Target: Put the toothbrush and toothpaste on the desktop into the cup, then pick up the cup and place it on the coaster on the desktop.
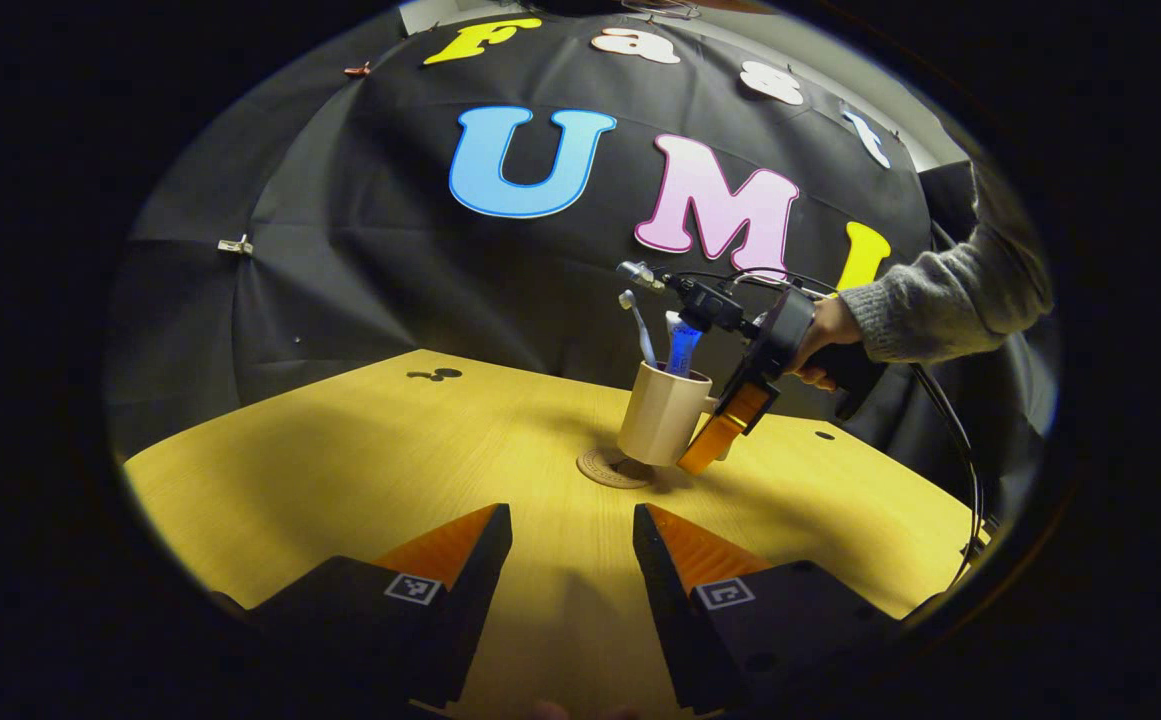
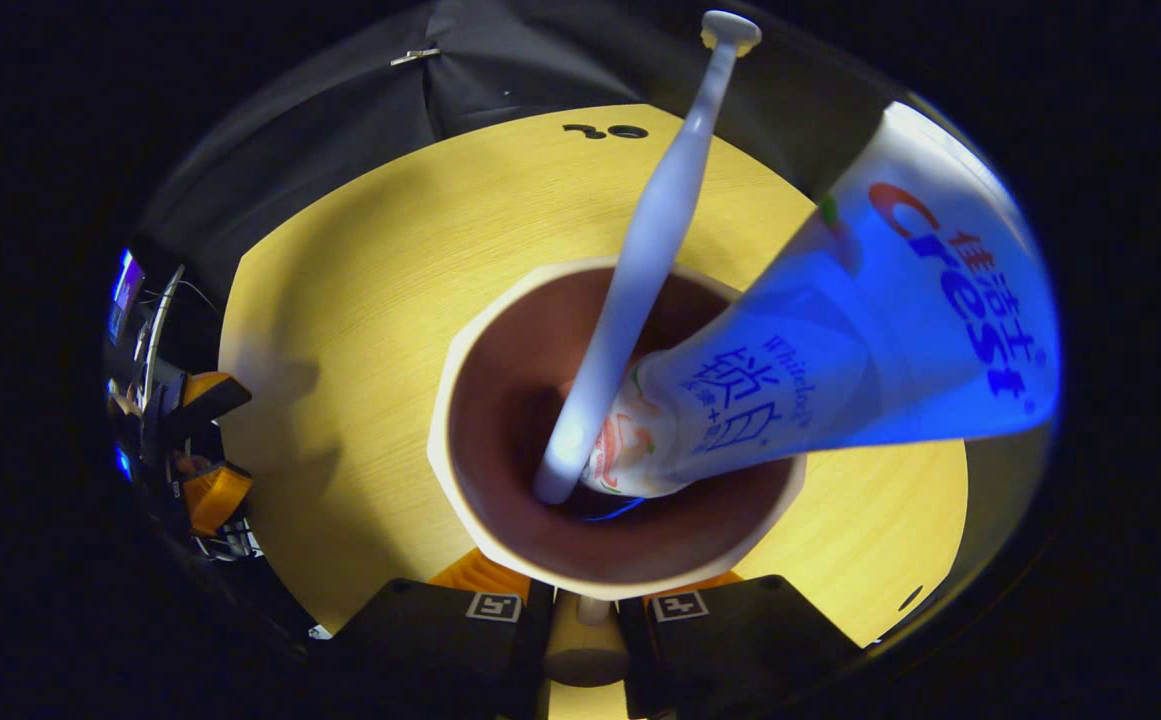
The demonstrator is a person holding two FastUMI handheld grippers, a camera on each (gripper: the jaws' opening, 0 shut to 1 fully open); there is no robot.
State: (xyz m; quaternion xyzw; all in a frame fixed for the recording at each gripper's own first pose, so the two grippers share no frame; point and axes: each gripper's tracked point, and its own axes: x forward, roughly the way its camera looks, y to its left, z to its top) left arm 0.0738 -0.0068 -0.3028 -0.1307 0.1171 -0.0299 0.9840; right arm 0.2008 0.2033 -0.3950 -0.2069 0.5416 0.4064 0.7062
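A beige cup (image 1: 662, 412) holds a white toothbrush (image 1: 637, 325) and a blue toothpaste tube (image 1: 682, 348). It hangs slightly tilted, its base just over the right part of the round coaster (image 1: 608, 468); I cannot tell whether they touch. My right gripper (image 1: 715, 440), held by a hand in a grey sleeve (image 1: 950, 300), grips the cup at its handle side. In the right gripper view I look down into the cup (image 2: 500, 400) with the toothbrush (image 2: 640, 270) and toothpaste (image 2: 840, 340); the right gripper (image 2: 588, 588) is shut on the handle (image 2: 580, 640). My left gripper (image 1: 572, 540) stands open above the near desktop.
The yellow wooden desktop (image 1: 360, 460) has small dark holes at the back (image 1: 435, 375) and right (image 1: 825, 435). A black cable (image 1: 955, 440) hangs from the right gripper toward the table's right edge. The left gripper (image 2: 202, 445) sits far off beyond the table's left edge.
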